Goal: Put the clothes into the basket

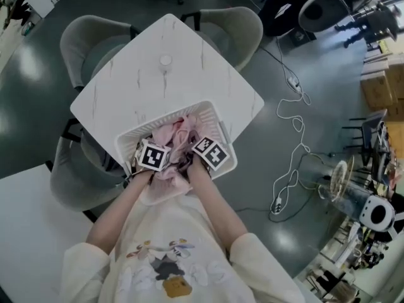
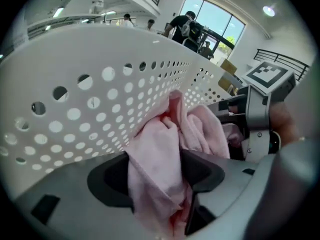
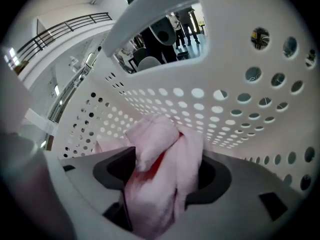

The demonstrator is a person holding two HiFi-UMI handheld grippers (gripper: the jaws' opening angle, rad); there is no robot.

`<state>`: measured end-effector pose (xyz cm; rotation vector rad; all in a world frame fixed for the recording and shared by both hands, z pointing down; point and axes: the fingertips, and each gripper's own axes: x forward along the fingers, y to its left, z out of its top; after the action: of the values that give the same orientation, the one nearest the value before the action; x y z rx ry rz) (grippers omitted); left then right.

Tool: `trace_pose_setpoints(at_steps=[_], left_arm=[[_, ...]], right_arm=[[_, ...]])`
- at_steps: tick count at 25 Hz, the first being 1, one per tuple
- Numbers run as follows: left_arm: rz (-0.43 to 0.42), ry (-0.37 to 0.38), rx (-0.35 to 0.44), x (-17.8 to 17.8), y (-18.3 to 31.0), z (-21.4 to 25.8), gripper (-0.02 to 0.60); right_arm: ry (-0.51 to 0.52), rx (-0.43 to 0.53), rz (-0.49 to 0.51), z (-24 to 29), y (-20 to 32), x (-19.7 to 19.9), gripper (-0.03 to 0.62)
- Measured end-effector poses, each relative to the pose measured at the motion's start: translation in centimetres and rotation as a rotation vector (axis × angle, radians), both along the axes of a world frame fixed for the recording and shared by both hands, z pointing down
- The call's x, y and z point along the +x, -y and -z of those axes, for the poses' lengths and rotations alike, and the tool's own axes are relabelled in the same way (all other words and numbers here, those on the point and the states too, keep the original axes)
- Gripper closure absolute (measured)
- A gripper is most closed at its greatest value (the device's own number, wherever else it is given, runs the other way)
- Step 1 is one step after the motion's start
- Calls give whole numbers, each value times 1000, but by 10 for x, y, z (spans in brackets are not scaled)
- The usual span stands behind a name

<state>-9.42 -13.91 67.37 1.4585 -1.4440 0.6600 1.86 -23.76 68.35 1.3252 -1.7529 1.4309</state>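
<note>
A white perforated basket [image 1: 158, 122] stands at the near edge of the table, filled with pink clothes [image 1: 178, 134]. Both grippers reach down into it from my side. The left gripper [image 1: 165, 166] is shut on a fold of pink cloth [image 2: 155, 154], close to the basket wall [image 2: 100, 84]; that view's right side shows the right gripper's body [image 2: 255, 109]. The right gripper [image 1: 192, 163] has its jaws standing wide, and a bunch of pink cloth [image 3: 155, 139] lies loosely between them [image 3: 162, 184], below the basket's handle opening [image 3: 160, 39].
The basket sits on a white marble table [image 1: 189, 62] that carries a small round white object [image 1: 165, 60]. Grey chairs [image 1: 88, 40] [image 1: 233, 24] surround it. A second white table [image 1: 25, 232] is at lower left. A white cable [image 1: 293, 125] trails over the floor on the right.
</note>
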Motion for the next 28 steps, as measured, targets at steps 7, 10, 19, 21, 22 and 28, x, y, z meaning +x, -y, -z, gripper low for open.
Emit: trace_pose_setpoints(at_steps=[7,10,19,21,22,28], left_arm=[[140,-89,156,1,-3,27,295],[162,-128,192,3,-1,32,293],[151,-180,218,18,-1,65,295],[140,-141,201,19,-7,72,294],[139,-118,205,18,-9,78,295],[135,-108,262,19,-22,118,295]], right_arm=[[161,20,-11,53,0,-8,295],[224,21,6,70,-4,-11,295],[389,51,80,133,-15,-32,296],[406,78,128,145,-17,-38,296],[409,91,159,149,-18,-39,296],[454,107,316,165,-34,-41,296]])
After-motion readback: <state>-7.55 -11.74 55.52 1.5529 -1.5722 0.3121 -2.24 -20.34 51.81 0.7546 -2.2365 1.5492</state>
